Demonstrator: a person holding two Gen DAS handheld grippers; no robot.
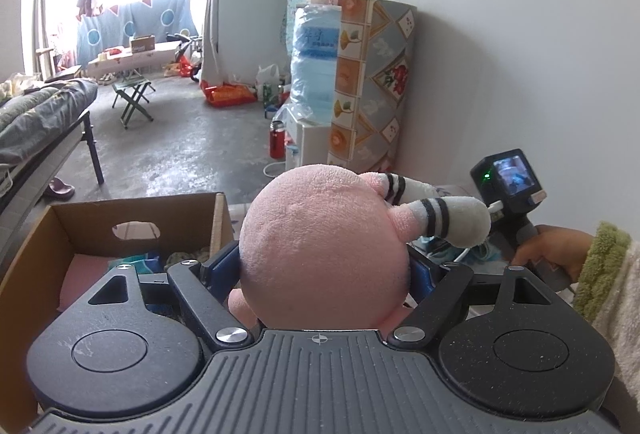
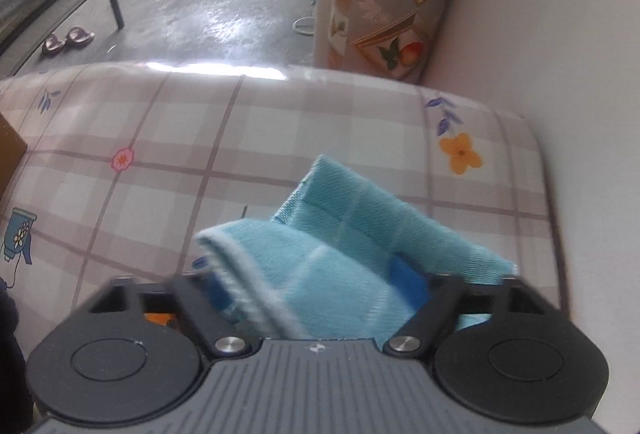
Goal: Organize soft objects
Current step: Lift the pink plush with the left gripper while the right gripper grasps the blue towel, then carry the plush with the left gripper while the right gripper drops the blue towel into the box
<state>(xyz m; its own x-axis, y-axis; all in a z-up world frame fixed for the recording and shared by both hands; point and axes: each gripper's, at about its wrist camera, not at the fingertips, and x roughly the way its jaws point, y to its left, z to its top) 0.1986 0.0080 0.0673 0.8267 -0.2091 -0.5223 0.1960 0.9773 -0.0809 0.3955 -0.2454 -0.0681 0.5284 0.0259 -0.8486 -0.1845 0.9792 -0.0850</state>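
Observation:
My left gripper is shut on a pink plush toy with white, black-striped limbs, held in the air to the right of an open cardboard box. The box holds a pink cloth and other soft items. My right gripper is shut on a folded light-blue towel over the checked tablecloth. The right gripper's body and the hand holding it show in the left wrist view, to the right of the toy.
A white wall runs along the table's right side. Past the table's far edge stand a patterned roll, a water dispenser and a red bottle on the grey floor. A bed is at left.

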